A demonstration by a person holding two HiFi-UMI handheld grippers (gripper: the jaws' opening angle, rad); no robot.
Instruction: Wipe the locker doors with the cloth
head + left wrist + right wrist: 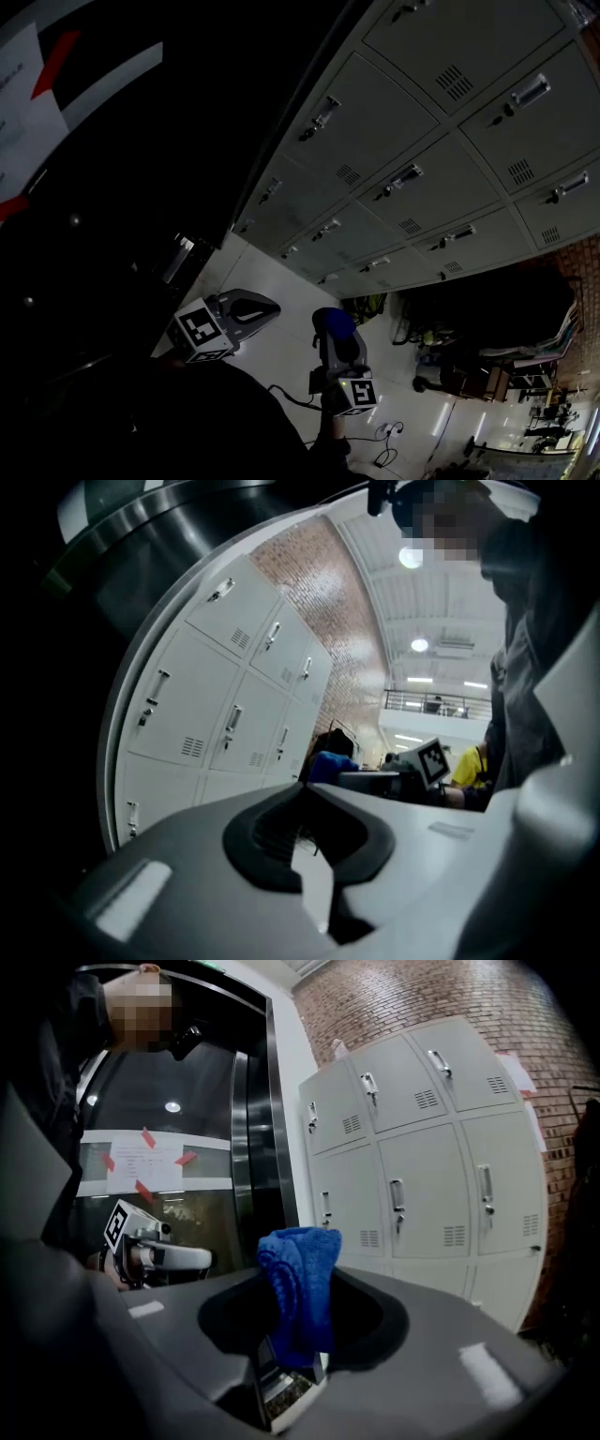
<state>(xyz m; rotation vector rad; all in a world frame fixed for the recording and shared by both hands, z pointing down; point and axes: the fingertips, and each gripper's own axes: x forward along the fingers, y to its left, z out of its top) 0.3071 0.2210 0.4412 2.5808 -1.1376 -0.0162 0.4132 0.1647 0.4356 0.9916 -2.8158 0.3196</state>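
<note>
Cloth (300,1288), one, blue, hangs pinched in the right gripper (298,1274), at 6 o'clock in the head view. The left gripper (302,797), at 7 o'clock, has its jaws pressed together, empty. One bank of grey lockers (412,178) stands at 1 o'clock on pale floor tiles (281,356), against a brick wall (422,997)

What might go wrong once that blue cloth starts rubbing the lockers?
The blue cloth is pinched in the right gripper with much of it bunched loose above the jaws, so rubbing may tug it out. The handles on the lockers stick out and could snag it.
</note>
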